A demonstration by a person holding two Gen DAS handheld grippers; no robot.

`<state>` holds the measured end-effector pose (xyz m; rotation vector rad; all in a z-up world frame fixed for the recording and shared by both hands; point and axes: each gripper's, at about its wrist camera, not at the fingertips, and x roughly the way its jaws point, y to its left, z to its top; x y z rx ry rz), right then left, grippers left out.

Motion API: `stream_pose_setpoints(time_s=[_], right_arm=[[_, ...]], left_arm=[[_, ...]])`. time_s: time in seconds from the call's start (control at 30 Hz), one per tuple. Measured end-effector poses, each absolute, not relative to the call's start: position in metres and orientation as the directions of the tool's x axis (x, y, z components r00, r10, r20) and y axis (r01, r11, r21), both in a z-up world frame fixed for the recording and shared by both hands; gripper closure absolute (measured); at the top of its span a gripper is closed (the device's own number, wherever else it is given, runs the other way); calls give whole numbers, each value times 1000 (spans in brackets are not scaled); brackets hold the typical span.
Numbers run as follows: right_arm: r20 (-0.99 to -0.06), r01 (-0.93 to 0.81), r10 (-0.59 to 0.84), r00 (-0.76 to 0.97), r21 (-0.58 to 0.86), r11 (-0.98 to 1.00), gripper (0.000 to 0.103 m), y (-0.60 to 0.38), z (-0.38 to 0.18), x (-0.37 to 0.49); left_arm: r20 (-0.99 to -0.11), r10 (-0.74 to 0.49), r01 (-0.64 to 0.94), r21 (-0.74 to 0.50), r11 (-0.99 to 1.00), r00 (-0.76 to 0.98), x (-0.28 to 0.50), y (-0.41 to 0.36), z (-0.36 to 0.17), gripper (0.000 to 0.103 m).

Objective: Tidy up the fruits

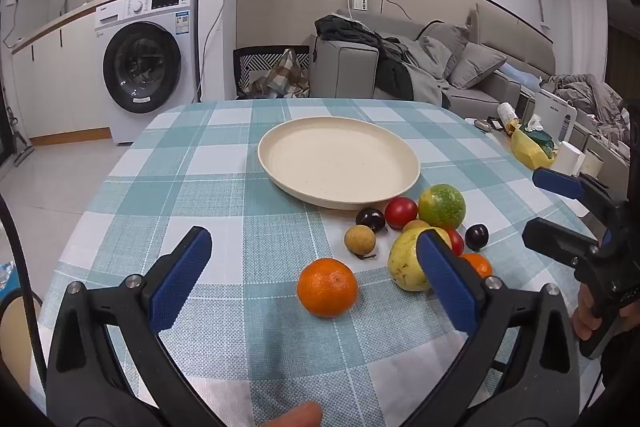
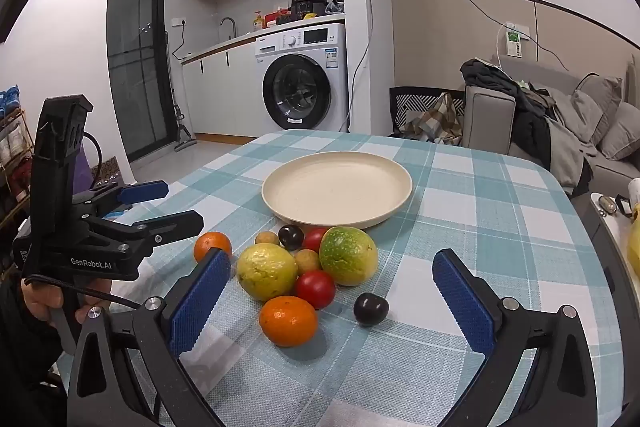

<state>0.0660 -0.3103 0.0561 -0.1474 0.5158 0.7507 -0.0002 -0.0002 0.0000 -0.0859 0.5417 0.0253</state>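
A cream plate [image 1: 338, 161] [image 2: 337, 188] sits empty on the checked tablecloth. Several fruits lie in front of it: an orange [image 1: 327, 287] [image 2: 212, 245], a second orange [image 2: 288, 320], a yellow-green guava [image 1: 408, 265] [image 2: 266, 271], a green-orange round fruit [image 1: 441, 208] [image 2: 348, 255], red tomatoes [image 1: 401, 212] [image 2: 315, 289], dark plums [image 1: 370, 219] [image 2: 371, 309] and a small tan longan [image 1: 360, 239]. My left gripper [image 1: 316, 275] is open, just behind the first orange. My right gripper [image 2: 332, 299] is open above the near fruits; it also shows in the left wrist view [image 1: 560, 211].
The tablecloth [image 1: 224, 195] covers a table with rounded far corners. Bottles, a yellow bag and white cups [image 1: 532, 143] stand at the table's right side. A washing machine [image 1: 144, 67] and a grey sofa [image 1: 460, 67] stand beyond the table.
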Motion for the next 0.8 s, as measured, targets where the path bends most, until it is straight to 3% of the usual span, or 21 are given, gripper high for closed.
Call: stream_pose_setpoints(time_s=[0.8], right_arm=[[-498, -683, 609, 618, 44, 729, 0, -309, 56, 65]], left_arm=[[-519, 3, -44, -67, 997, 855, 0, -1, 0, 1]])
